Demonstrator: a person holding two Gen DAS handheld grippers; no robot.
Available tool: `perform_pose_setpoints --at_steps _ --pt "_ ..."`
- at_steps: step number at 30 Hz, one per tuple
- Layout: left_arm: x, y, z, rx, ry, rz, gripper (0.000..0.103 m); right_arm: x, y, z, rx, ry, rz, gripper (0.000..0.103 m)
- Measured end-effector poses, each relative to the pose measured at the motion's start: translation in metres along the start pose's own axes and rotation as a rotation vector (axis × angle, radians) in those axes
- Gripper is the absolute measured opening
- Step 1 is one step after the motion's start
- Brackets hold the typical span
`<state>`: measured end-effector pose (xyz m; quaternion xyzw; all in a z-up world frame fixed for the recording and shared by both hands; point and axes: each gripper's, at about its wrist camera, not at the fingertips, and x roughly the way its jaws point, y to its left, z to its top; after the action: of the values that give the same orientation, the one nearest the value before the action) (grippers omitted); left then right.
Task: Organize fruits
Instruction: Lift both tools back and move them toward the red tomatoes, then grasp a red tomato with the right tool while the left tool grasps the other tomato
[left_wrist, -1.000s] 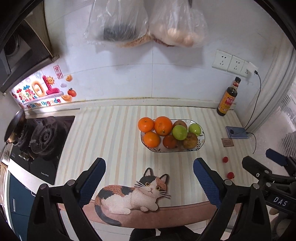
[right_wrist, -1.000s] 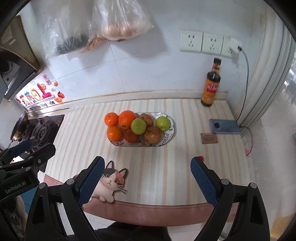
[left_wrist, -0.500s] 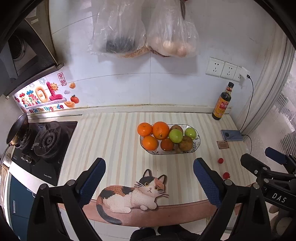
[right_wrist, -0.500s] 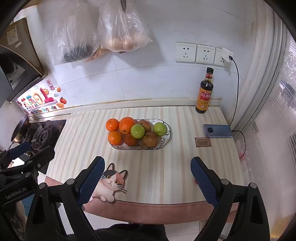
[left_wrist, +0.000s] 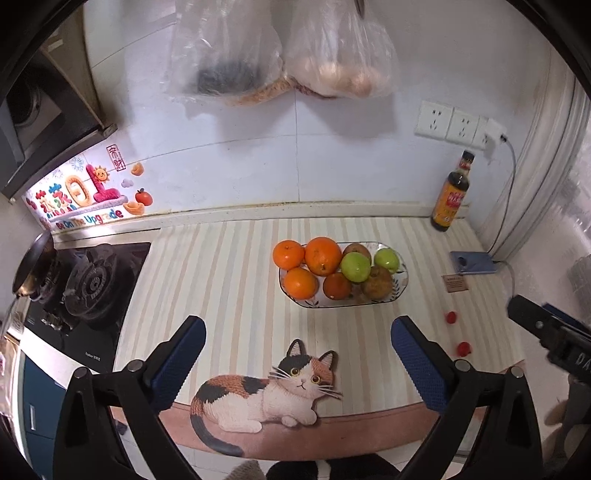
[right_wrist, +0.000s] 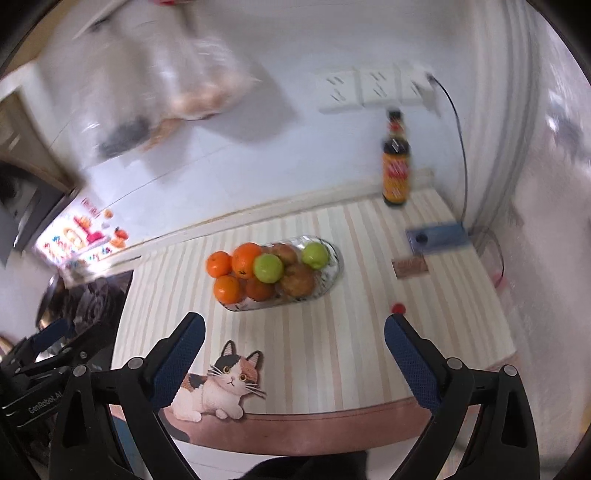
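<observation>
An oval glass fruit dish (left_wrist: 400, 291) stands mid-counter, piled with several oranges (left_wrist: 323, 255), two green apples (left_wrist: 355, 266) and brownish fruit (left_wrist: 376, 282). It also shows in the right wrist view (right_wrist: 334, 271), with the oranges (right_wrist: 246, 259) at its left end. My left gripper (left_wrist: 297, 354) is open and empty, held above the counter's front edge short of the dish. My right gripper (right_wrist: 293, 350) is open and empty, also short of the dish. The right gripper's body shows at the right edge of the left wrist view (left_wrist: 546, 332).
A gas stove (left_wrist: 92, 284) lies left. A soy sauce bottle (left_wrist: 452, 195), a phone (left_wrist: 472, 257) on a cable and a small brown card (left_wrist: 456, 283) sit at the right. Small red bits (left_wrist: 463, 348) lie near the front right. Plastic bags (left_wrist: 277, 48) hang above.
Both grippers have moved closer to the counter and dish. The right wrist view has tilted and is blurred with motion. Both stay open and empty.
</observation>
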<state>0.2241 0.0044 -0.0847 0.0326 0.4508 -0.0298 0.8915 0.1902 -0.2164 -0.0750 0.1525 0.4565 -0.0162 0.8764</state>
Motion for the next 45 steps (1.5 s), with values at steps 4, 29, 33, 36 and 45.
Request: perform_pose_setpoints --at_steps 4,29,33,36,45 --pt "0.040 -0.034 0.002 0.027 0.068 0.016 0.103 0.038 -0.064 -0.004 0.102 0.068 -0.026 0.099" --pt "0.252 -0.248 -0.022 0.193 0.534 -0.132 0.103 0.218 -0.233 -0.050 0.169 0.343 -0.007 0.033" --pt "0.273 -0.283 -0.023 0.226 0.569 -0.199 0.094 0.215 -0.266 -0.040 0.207 0.337 -0.030 0.033" --pt "0.284 -0.306 -0.028 0.272 0.593 -0.220 0.068 0.215 -0.286 -0.036 0.224 0.333 -0.055 0.033" --pt "0.294 -0.332 -0.042 0.327 0.582 -0.239 0.030 0.208 -0.309 -0.035 0.276 0.327 -0.071 0.033"
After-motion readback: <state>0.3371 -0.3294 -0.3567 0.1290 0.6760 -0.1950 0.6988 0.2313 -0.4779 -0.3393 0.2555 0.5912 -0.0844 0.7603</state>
